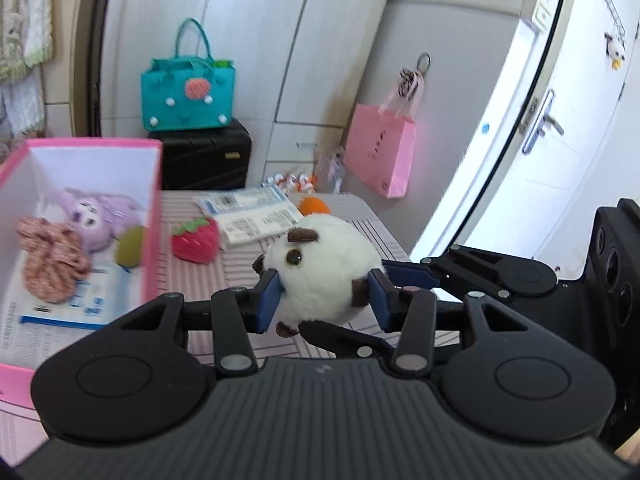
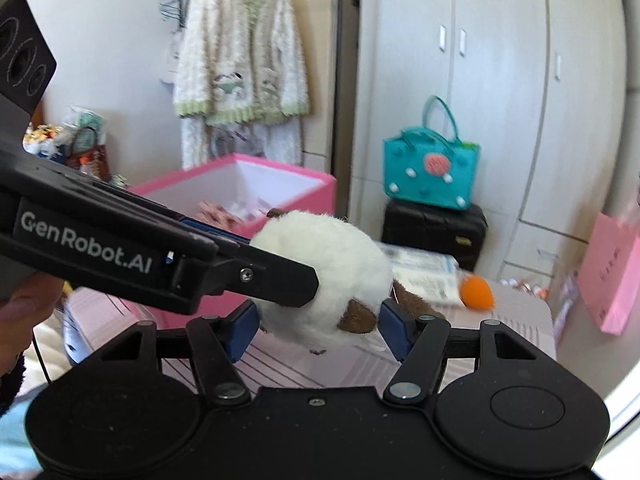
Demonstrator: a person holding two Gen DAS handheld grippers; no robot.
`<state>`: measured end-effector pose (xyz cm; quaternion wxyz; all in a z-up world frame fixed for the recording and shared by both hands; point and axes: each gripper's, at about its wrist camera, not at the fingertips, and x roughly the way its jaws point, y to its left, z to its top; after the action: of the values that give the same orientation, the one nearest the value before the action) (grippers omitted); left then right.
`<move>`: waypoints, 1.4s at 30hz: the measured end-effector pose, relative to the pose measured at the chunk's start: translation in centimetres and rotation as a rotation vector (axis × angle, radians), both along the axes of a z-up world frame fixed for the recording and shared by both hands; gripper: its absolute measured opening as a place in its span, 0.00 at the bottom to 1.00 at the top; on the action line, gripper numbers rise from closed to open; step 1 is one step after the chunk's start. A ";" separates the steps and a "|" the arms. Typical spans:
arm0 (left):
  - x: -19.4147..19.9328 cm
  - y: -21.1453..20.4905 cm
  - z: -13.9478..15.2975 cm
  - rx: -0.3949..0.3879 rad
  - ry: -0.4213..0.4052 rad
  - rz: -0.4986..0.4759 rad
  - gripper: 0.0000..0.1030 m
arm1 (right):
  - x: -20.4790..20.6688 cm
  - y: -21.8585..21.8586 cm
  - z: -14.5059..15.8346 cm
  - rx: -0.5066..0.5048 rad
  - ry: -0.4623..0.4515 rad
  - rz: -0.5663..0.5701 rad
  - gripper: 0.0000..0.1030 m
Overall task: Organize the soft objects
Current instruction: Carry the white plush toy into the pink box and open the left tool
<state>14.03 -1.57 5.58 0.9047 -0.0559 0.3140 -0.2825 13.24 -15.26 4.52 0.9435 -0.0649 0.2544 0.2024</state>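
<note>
A round white plush toy [image 1: 328, 264] with brown patches and a glass eye hangs above the striped pink table [image 1: 240, 268]. My left gripper [image 1: 324, 296] is shut on it, its blue pads pressing both sides. The right gripper's fingers [image 1: 412, 274] come in from the right and clamp the same toy. In the right wrist view the white plush toy [image 2: 332, 248] sits between the pads of my right gripper [image 2: 318, 332], which is shut on it, and the left gripper's finger [image 2: 276, 280] crosses from the left. A pink box [image 1: 92, 144] at the left holds a purple plush [image 1: 96, 216], a pink knitted piece [image 1: 52, 264] and a green toy [image 1: 130, 246].
A strawberry plush [image 1: 196, 240], an orange ball [image 1: 316, 205] and printed packets [image 1: 252, 212] lie on the table. Behind stand a teal bag [image 1: 188, 92] on a black suitcase [image 1: 204, 156], a hanging pink paper bag [image 1: 380, 152] and a white door [image 1: 560, 120]. A cardigan [image 2: 240, 60] hangs behind the box.
</note>
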 end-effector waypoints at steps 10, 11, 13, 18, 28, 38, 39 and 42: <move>-0.4 6.0 5.1 0.017 -0.035 0.033 0.44 | 1.1 4.0 4.0 0.077 -0.034 0.146 0.65; -0.4 6.6 5.4 0.024 -0.046 0.042 0.45 | 1.3 4.6 4.4 0.077 -0.044 0.163 0.65; -0.5 7.7 6.1 0.034 -0.070 0.062 0.45 | 1.7 5.8 5.0 0.076 -0.059 0.178 0.65; 0.0 10.1 6.3 0.040 -0.096 0.118 0.45 | 4.0 8.7 5.1 0.063 -0.074 0.221 0.65; 4.3 13.9 4.8 0.084 -0.057 0.233 0.45 | 11.0 11.2 2.2 0.200 0.121 0.325 0.62; 8.8 16.0 0.1 0.046 0.124 0.190 0.42 | 11.3 15.0 -1.0 -0.069 0.086 0.273 0.58; 9.2 15.9 -0.4 0.046 0.133 0.188 0.41 | 11.3 14.9 -0.9 -0.071 0.082 0.285 0.58; 9.8 15.5 -1.8 0.041 0.161 0.173 0.25 | 11.3 14.9 -0.7 -0.066 0.099 0.370 0.54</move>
<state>23.82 13.96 3.82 0.8984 -0.0868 0.3856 -0.1917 24.56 -0.34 3.78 0.8739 -0.1314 0.2907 0.3668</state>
